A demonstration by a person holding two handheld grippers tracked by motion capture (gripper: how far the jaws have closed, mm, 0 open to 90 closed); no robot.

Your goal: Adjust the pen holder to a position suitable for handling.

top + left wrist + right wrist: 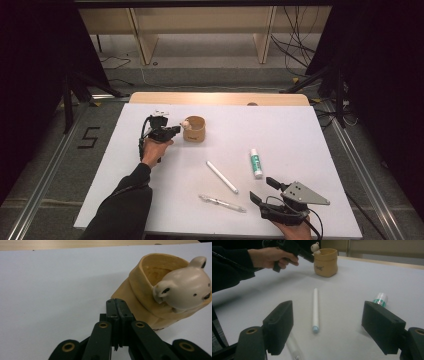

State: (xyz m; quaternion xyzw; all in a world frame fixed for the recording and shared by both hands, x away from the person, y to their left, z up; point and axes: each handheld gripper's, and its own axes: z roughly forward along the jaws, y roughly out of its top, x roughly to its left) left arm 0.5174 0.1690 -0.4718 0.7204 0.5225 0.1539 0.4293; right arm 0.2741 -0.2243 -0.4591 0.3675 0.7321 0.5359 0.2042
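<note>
The left gripper (117,305) has its jaws pressed together with nothing between them, the tips just short of the base of a tan cup (147,305), which stands immediately to the right of the jaws in the left gripper view. A small bear figure (183,288) sits on the cup's rim on the side nearest this gripper. Whether the jaw tips touch the cup wall cannot be told; in the high view the gripper (172,131) and cup (195,129) appear just beside each other. The right gripper (332,327) has its jaws spread wide and holds nothing. Directly ahead of it, between the jaws, lies a white pen (315,310), pointing away toward the cup. A glue stick (380,299) lies ahead beside the right jaw, partly hidden by it. A clear pen (222,203) lies just left of the right gripper; in the right gripper view it is blurred and cut off. All items rest on the white table (300,130).
</note>
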